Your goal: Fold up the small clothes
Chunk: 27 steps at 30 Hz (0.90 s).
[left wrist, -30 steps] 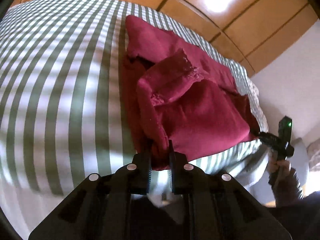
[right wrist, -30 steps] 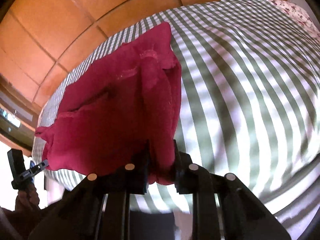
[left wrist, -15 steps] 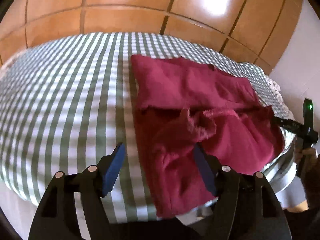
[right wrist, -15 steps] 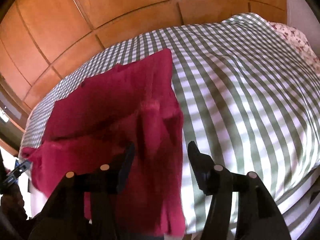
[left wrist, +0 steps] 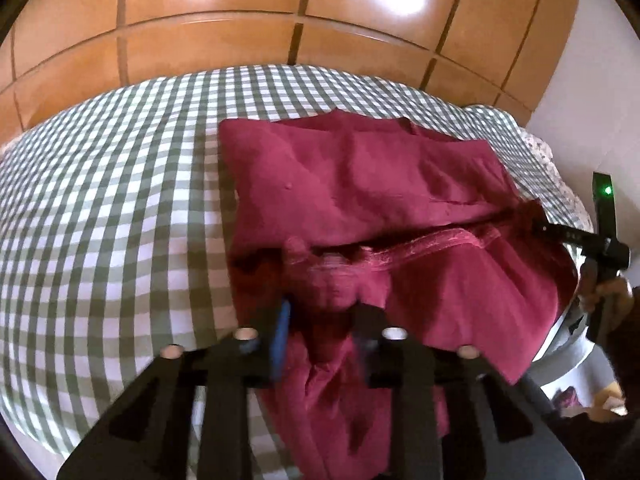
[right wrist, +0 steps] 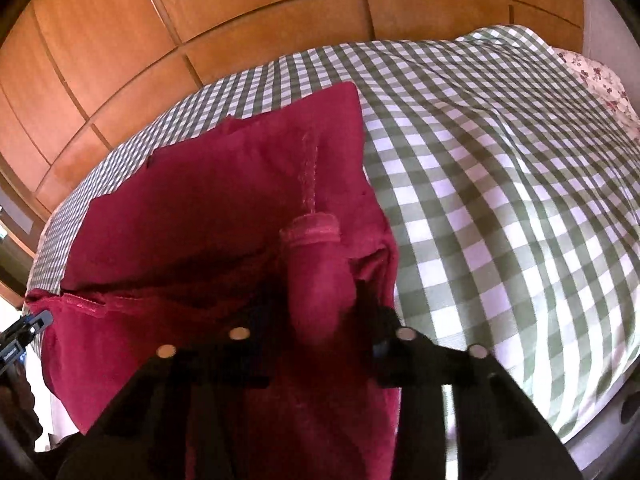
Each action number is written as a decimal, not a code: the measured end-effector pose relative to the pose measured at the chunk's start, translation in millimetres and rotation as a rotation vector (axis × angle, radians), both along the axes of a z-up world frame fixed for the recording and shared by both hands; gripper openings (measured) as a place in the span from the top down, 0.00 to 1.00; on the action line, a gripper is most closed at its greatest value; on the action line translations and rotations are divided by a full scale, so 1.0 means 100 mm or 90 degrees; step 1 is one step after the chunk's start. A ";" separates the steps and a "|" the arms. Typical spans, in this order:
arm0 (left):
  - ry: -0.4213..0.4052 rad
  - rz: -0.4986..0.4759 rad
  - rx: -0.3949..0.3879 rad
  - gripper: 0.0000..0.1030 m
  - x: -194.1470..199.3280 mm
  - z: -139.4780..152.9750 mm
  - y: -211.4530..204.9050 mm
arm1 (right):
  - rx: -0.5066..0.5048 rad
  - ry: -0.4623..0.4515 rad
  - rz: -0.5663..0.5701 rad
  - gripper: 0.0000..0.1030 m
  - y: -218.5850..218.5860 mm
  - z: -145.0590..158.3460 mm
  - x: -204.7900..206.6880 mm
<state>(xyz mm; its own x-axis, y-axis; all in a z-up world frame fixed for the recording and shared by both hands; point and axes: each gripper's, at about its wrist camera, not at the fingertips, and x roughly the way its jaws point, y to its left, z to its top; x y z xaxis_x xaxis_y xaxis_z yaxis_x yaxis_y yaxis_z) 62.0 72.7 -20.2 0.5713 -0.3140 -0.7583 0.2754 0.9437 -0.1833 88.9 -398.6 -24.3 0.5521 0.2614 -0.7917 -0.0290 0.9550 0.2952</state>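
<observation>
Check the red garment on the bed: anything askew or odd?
The red garment droops off the near edge of the checked bedspread, and its folded hem runs crooked and bunched. No damage visible.

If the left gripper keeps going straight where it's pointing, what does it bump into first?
Probably the red garment. A bunched fold of it already sits between the closing jaws of the left gripper, and more red cloth lies just ahead on the checked bedspread. Depth is hard to judge here.

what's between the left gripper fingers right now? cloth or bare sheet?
Cloth. In the left wrist view a bunched fold of the red garment sits between the closing fingers of the left gripper; no checked bedsheet shows in that gap.
</observation>
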 end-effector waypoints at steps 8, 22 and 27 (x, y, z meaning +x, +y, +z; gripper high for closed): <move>-0.037 -0.002 0.054 0.88 -0.07 0.09 -0.09 | -0.022 0.000 0.003 0.71 0.06 -0.01 -0.01; -0.072 0.025 0.091 0.88 -0.18 0.20 -0.15 | -0.033 0.000 0.029 0.78 0.15 0.06 -0.04; -0.060 0.039 0.089 0.88 -0.17 0.14 -0.14 | -0.036 -0.002 0.027 0.65 0.14 0.09 -0.06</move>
